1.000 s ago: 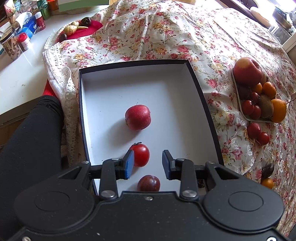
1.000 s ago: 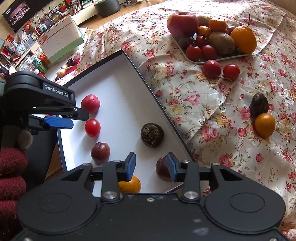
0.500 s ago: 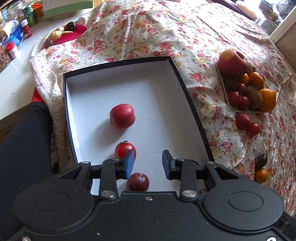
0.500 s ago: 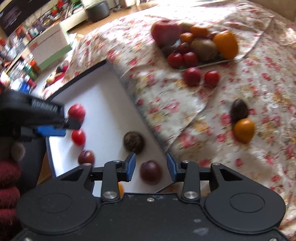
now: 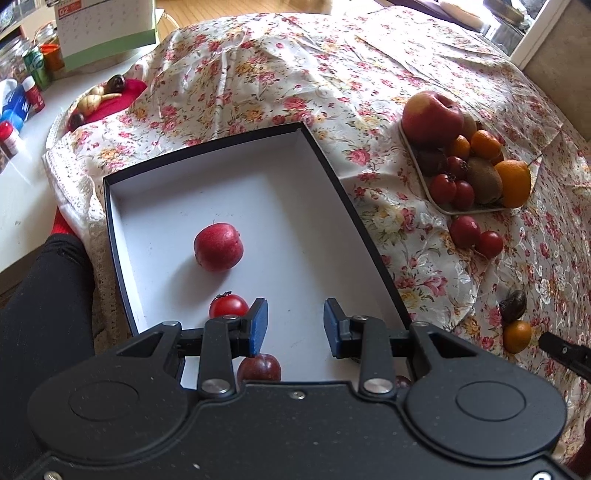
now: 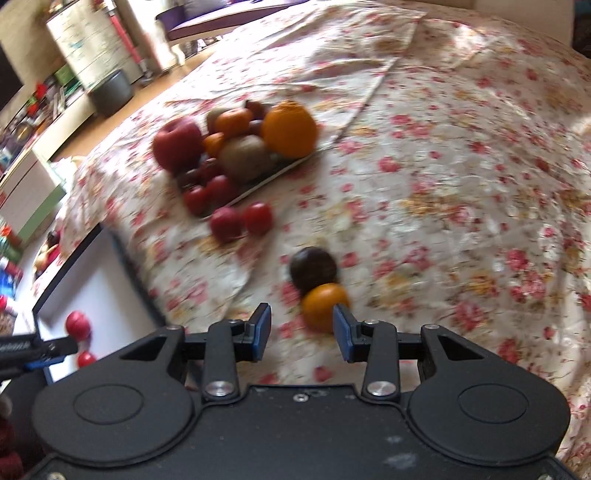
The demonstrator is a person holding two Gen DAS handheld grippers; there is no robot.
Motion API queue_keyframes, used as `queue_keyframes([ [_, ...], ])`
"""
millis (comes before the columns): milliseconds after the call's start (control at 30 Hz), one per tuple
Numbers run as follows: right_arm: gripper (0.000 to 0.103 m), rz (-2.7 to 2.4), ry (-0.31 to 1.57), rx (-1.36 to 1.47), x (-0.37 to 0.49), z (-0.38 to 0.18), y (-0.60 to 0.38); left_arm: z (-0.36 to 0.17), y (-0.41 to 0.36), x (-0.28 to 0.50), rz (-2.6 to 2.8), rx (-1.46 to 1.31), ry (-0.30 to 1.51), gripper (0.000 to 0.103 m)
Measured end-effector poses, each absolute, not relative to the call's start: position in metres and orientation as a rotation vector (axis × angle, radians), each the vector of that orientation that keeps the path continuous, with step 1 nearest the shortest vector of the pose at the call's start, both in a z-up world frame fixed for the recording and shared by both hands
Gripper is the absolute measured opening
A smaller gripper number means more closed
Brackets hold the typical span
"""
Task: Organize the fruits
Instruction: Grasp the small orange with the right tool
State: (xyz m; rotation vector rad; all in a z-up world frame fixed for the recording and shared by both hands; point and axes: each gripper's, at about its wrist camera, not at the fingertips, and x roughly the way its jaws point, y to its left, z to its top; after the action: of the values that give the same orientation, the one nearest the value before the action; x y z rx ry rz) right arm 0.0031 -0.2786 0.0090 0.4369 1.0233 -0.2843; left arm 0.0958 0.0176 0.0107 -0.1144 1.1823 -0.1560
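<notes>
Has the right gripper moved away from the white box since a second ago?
Yes. The right gripper has swung off the white box, which now sits at the view's left edge, and is over the floral cloth by the small orange.

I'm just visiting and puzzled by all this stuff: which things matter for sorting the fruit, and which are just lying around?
Part of the job:
- white tray with black rim
- red fruits in it
- heaped fruit plate
- loose small orange
- dark round fruit

Just lying about:
- floral tablecloth
- bottles and jars
- green-edged box
</notes>
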Motion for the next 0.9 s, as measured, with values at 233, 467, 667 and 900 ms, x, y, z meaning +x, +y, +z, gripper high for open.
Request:
queue_keyframes([
  [233, 0.041, -0.281, 1.030, 0.484, 0.004, -0.001, -0.288, 0.019, 0.000, 0.088, -0.222, -0.038, 1.130, 0.042],
  [467, 0.041, -0.275, 1.051, 0.483, 0.014, -0.018, -0.283, 0.020, -0.011, 0.083, -0.253, 0.010, 1.114, 0.042],
  [667, 0.043, -0.305, 1.075, 0.484, 0.023, -0.036, -0.286, 0.020, -0.012, 0.082, -0.257, 0.012, 1.110, 0.042],
  [900, 0.041, -0.311, 1.085, 0.452, 0.028, -0.051, -0.281, 0.018, -0.018, 0.079, -0.271, 0.031, 1.113, 0.042],
])
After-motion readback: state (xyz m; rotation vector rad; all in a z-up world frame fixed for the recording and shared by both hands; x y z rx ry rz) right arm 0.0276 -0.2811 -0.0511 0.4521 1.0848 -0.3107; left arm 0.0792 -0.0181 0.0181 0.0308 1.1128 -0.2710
